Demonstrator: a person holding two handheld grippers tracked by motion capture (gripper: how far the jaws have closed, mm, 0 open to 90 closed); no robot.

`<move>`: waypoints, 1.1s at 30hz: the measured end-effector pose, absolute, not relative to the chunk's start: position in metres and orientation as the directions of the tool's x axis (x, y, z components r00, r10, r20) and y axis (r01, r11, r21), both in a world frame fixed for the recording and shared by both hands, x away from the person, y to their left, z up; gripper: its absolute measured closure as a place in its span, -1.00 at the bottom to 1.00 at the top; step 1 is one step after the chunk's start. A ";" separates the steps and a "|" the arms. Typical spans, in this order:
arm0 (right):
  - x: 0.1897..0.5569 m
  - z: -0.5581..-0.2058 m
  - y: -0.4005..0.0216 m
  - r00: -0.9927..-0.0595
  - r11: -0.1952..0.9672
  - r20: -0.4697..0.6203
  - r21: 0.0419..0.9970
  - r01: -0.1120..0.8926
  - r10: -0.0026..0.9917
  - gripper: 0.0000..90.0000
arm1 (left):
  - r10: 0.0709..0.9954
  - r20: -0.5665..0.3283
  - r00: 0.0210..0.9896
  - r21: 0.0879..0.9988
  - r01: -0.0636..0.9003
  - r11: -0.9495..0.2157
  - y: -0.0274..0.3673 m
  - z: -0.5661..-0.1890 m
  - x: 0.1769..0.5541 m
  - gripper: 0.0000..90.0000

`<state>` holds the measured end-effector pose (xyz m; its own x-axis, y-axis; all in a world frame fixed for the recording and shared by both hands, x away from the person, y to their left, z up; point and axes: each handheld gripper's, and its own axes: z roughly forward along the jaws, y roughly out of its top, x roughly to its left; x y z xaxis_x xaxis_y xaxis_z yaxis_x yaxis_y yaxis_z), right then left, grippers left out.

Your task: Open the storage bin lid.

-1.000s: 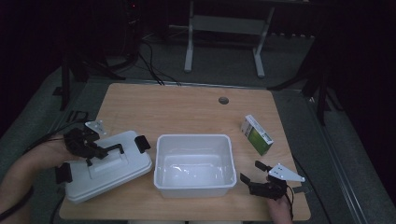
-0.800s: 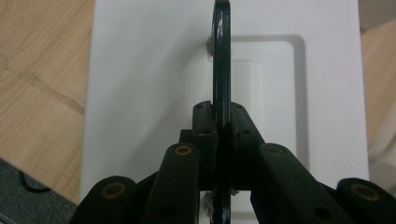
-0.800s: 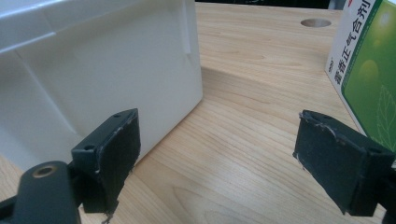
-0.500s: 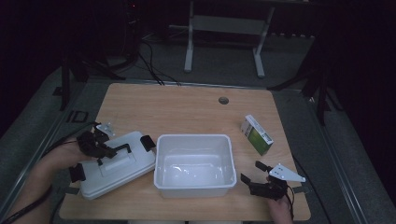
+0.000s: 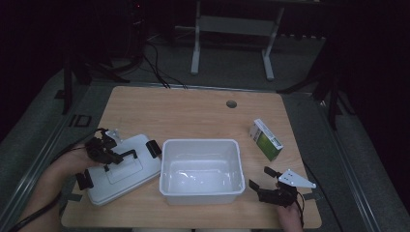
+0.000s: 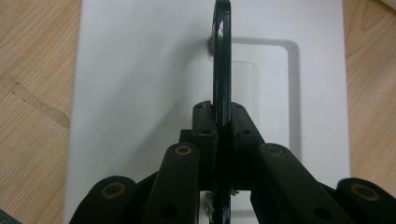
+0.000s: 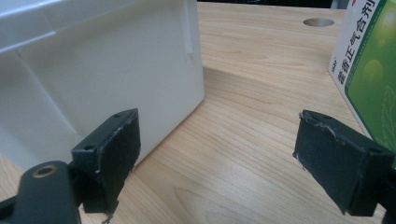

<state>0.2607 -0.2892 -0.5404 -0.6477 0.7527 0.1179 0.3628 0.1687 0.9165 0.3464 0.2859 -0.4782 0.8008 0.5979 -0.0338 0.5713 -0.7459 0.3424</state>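
While the white lid (image 5: pixel 123 169) lies on the bench (image 5: pixel 193 111) just left of the white tub (image 5: pixel 200 171), the left tongs (image 5: pixel 110 153) pinch its black handle (image 6: pixel 222 65). The right tongs (image 5: pixel 263 182) gape wide, empty, right of the tub and near the green box (image 5: pixel 266 140).

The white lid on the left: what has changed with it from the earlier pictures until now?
The left tool, shut on the lid's black handle, carried the lid down and toward the white bin. The bin, the green box and the open right tool stayed put.
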 end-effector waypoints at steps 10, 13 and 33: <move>0.261 -0.541 -0.289 -0.646 0.167 0.120 0.916 0.365 0.754 -0.69 | 0.601 -0.039 0.798 0.341 0.576 -0.743 0.285 -0.486 0.349 0.87; 0.261 -0.541 -0.289 -0.646 0.165 0.122 0.916 0.366 0.754 -0.69 | 0.599 -0.038 0.800 0.337 0.575 -0.746 0.285 -0.486 0.349 0.86; 0.257 -0.522 -0.309 -0.616 0.191 0.111 0.895 0.403 0.780 -0.74 | 0.618 -0.027 0.786 0.371 0.582 -0.724 0.284 -0.478 0.350 -0.19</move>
<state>0.2566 -0.3093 -0.5218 -0.6158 0.7801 0.1108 0.4035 0.1914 0.8947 0.3495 0.2838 -0.4778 0.7856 0.6181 -0.0273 0.5821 -0.7236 0.3710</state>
